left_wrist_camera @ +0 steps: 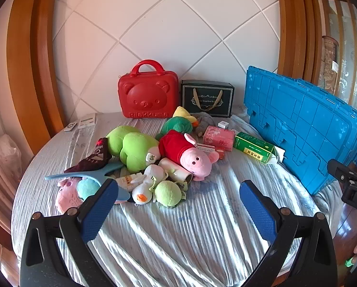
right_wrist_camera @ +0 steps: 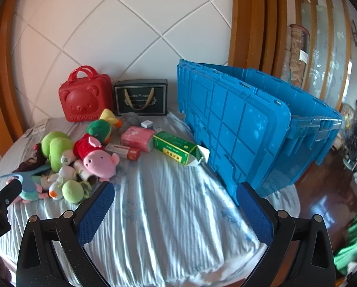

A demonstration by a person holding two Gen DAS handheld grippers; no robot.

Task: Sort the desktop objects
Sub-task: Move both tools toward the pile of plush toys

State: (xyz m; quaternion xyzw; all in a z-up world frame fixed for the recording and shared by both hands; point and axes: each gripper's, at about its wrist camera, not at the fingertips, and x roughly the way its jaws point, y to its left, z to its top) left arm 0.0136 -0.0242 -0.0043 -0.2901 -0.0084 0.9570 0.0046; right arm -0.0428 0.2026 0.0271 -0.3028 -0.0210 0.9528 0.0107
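At twelve o'clock of my left tongs (left_wrist_camera: 178,205), both tongs wide apart and empty, the pig plush (left_wrist_camera: 190,155) lies on the counter (left_wrist_camera: 202,227), long axis toward ten; left hand nearer than right tongs (right_wrist_camera: 175,205).

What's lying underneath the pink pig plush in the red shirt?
The pink pig plush lies partly on a white roll and against a green plush. Whatever else sits beneath its body is covered.
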